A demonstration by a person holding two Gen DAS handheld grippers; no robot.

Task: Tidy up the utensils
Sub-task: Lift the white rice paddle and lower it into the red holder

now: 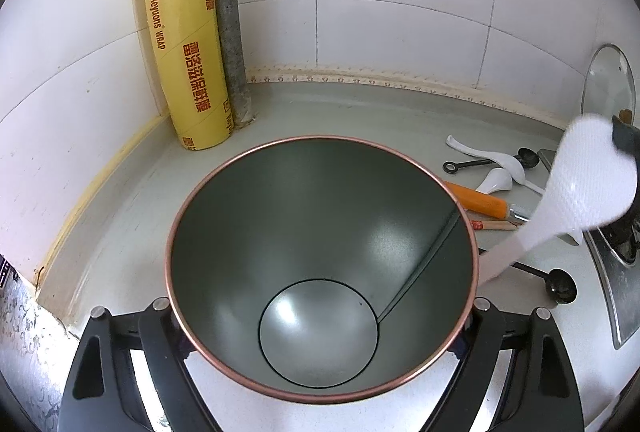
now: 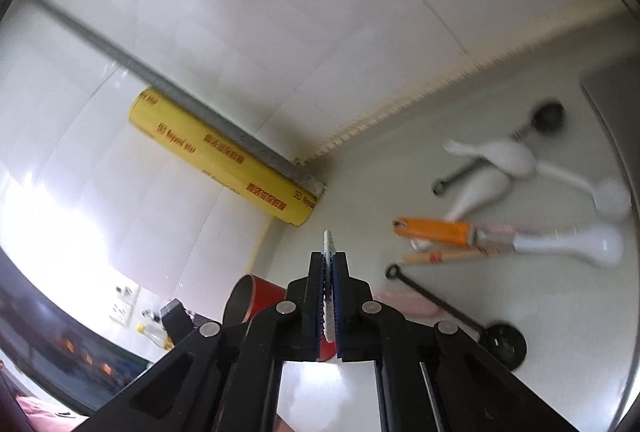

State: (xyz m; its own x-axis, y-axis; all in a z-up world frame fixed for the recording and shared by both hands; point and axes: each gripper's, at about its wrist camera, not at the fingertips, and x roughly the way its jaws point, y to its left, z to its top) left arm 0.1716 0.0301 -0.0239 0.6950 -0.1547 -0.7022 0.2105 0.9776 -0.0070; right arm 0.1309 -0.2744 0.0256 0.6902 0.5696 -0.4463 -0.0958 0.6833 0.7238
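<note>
While clamped round copper-rimmed canister point(image 1: 320, 264) by left claw point(image 1: 320, 316): white rice paddle point(image 1: 576, 187) gripped in right claw point(image 2: 329, 264), remaining spoons point(image 1: 496, 167) near counter point(image 1: 360, 111) back edge.

The canister point(image 1: 320, 264) mouth gapes clear; utensils point(image 1: 488, 175) crowd its right side.

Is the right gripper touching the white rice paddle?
Touching. In the right wrist view the right gripper has its jaws closed on the rice paddle, seen edge-on between the pads. The left wrist view shows the paddle lifted beside the canister.
</note>
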